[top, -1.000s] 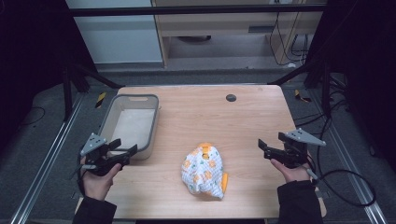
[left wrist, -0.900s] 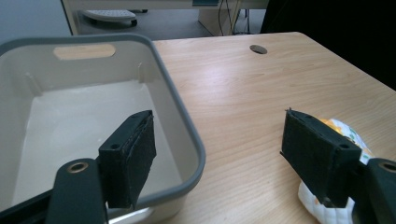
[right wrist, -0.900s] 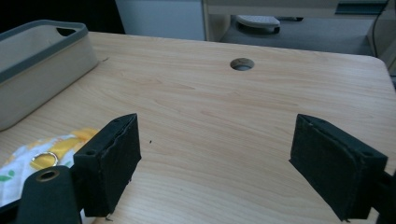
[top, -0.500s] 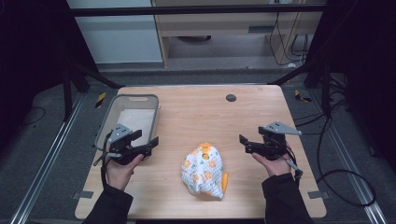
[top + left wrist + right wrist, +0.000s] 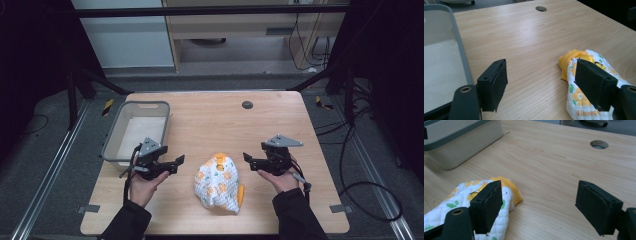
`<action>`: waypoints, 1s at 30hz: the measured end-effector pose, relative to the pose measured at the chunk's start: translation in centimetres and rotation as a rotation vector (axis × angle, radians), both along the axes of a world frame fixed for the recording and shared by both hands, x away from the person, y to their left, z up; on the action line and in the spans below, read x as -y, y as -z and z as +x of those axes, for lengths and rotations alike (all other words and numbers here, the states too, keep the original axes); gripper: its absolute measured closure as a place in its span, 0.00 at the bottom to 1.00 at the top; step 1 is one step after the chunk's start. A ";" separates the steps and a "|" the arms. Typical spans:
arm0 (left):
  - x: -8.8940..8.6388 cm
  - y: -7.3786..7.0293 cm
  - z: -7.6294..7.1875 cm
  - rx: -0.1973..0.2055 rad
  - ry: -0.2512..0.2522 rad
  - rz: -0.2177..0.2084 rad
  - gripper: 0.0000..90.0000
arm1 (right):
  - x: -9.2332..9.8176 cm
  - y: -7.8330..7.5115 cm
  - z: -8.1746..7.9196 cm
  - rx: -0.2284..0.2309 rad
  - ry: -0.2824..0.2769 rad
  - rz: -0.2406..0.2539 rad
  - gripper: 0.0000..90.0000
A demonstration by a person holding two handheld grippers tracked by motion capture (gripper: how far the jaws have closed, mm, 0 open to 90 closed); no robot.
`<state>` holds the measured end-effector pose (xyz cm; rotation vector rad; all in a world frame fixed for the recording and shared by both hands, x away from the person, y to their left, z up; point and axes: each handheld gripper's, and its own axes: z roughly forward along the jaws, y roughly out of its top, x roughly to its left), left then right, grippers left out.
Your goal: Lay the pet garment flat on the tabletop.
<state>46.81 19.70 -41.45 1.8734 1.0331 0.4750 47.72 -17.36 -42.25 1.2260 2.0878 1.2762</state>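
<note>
Two claws flank a crumpled floral cloth [image 5: 218, 182] on the tabletop [image 5: 220, 120]. Left claw [image 5: 176, 164] gapes wide; right claw [image 5: 248, 161], just narrowing slightly, stands apart, gripping nothing.

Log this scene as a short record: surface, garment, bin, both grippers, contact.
surface: wooden table with a round hole
garment: crumpled white and orange cloth, near the front edge
bin: grey bin, back left, nothing visible inside
left gripper: open, left of the cloth
right gripper: open, jaws just closing slightly, nothing between them
contact: neither gripper touches the cloth
</note>
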 end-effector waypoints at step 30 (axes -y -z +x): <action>4.5 4.1 1.2 -0.128 0.154 0.069 0.40 | -2.9 3.9 0.7 -0.123 -0.147 -0.037 0.42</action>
